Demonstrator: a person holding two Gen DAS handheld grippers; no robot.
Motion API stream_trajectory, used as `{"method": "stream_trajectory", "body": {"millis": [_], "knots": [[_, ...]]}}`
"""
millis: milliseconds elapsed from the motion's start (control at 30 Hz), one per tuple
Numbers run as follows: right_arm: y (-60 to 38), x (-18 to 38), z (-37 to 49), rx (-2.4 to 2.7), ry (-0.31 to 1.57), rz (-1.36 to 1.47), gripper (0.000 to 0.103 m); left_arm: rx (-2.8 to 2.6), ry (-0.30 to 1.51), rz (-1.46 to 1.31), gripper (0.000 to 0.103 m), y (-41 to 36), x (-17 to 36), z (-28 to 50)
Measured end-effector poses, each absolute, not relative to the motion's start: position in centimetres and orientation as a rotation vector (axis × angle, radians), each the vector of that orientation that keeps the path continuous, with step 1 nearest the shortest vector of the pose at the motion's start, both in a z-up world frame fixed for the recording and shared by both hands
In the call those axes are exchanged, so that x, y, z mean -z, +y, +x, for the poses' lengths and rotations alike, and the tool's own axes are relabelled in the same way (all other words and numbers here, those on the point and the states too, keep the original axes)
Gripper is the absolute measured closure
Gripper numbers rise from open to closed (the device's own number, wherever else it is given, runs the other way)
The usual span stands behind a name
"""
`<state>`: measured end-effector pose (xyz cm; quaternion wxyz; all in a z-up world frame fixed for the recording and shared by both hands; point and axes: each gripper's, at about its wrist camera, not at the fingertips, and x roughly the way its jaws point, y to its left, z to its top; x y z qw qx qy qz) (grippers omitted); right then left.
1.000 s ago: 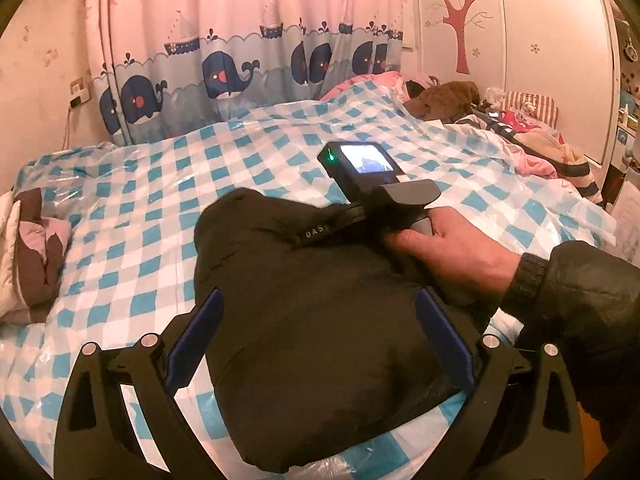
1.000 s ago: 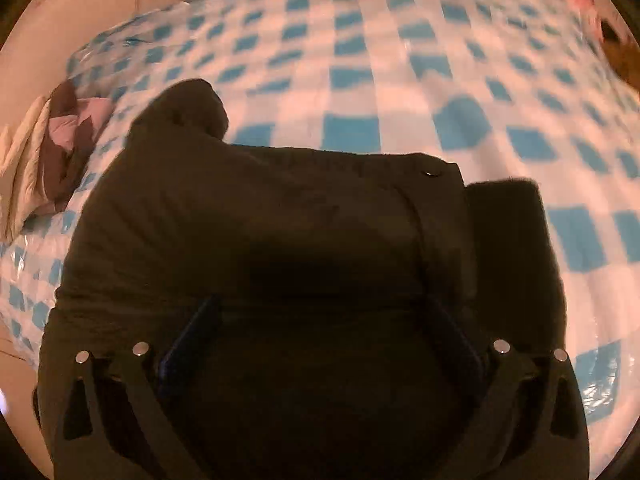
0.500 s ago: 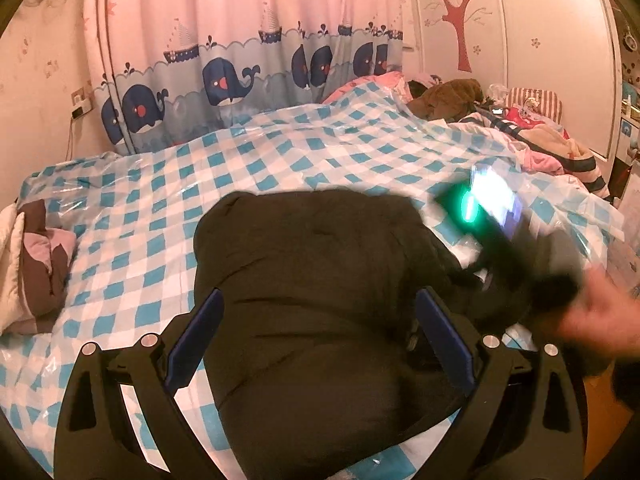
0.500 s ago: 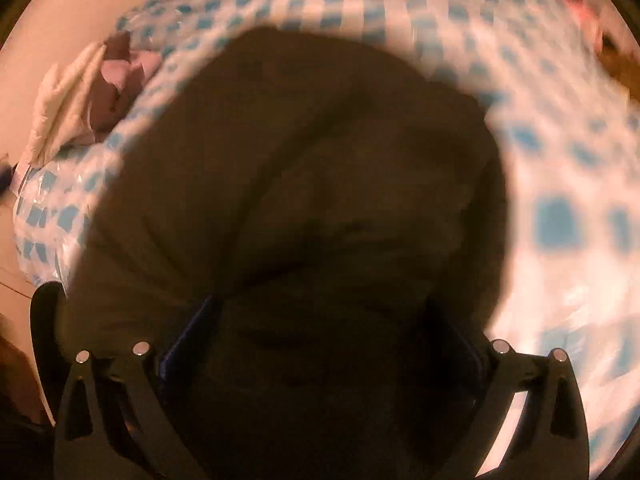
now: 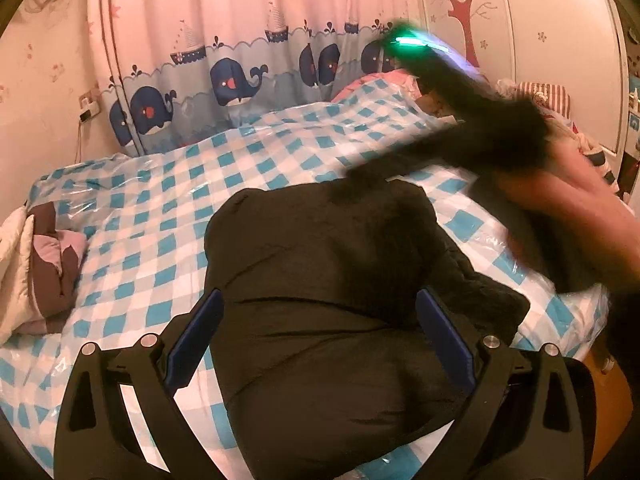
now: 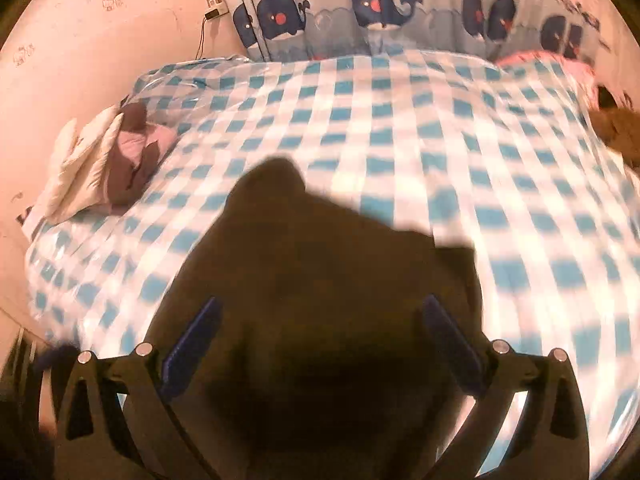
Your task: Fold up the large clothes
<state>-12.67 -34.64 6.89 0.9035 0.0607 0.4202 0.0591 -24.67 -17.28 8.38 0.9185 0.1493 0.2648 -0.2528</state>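
A dark, padded jacket (image 5: 328, 280) lies folded into a bundle on the blue-and-white checked bed cover (image 5: 168, 208), near the bed's front edge. My left gripper (image 5: 316, 336) is open above its near part, jaws wide apart and empty. The right gripper shows in the left wrist view as a blurred dark shape (image 5: 472, 120) raised at the right, with a green light. In the right wrist view the jacket (image 6: 320, 320) lies below my open right gripper (image 6: 320, 336), which holds nothing.
A folded white, pink and brown garment (image 5: 36, 272) lies at the bed's left edge. A pile of clothes (image 5: 552, 100) sits at the far right. A whale-print curtain (image 5: 240, 80) hangs behind the bed. A wall socket (image 6: 216, 4) is at the left.
The right gripper has lifted off the jacket and swung up and to the right. Its view now takes in the whole bed. The left gripper has stayed in place.
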Motion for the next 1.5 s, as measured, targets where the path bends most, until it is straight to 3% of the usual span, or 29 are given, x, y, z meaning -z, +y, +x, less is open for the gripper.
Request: {"method": "stream_trajectory", "body": {"millis": [100,167,267,467,700,833,967,1100,1267,1500], "knots": [[-33.8,-1.6,-6.1,-0.037,1.004,0.024,0.006,0.522,0.586,0.291,0.01,-17.4,-7.5,-23.7],[-34.4,4.6,-3.2,-0.118,1.176,0.116,0.006,0.522,0.62,0.278,0.01,-17.5,-6.5,-22.8],[-36.2,3.5,-3.9,-0.109,1.189,0.173,0.006,0.548,0.677,0.271,0.01,-17.8,-5.0,-21.7],[-36.1,-3.8,-16.5,-0.041,0.966,0.145,0.006,0.588,0.764,0.146,0.009,-16.6,-3.2,-19.8],[-35.9,5.8,-20.1,-0.068,1.154,0.252,0.005,0.622,0.892,0.143,0.008,-17.5,-0.1,-18.9],[-36.1,2.5,-20.9,-0.048,1.13,0.224,0.006,0.625,0.894,0.18,0.008,-17.2,-0.8,-19.2],[-34.3,-3.5,-25.9,0.084,0.85,0.038,0.006,0.577,0.766,0.096,0.008,-14.5,-3.7,-19.8],[-34.2,-1.9,-26.8,0.055,0.936,0.156,0.006,0.472,0.703,0.165,0.007,-13.8,-5.2,-21.0],[-32.7,-4.8,-29.8,0.174,0.752,0.184,0.006,0.53,0.786,0.109,0.008,-12.6,-6.0,-21.5],[-31.4,-6.4,-31.4,0.234,0.68,0.137,0.006,0.5,0.729,0.129,0.007,-11.5,-7.6,-23.1]]}}
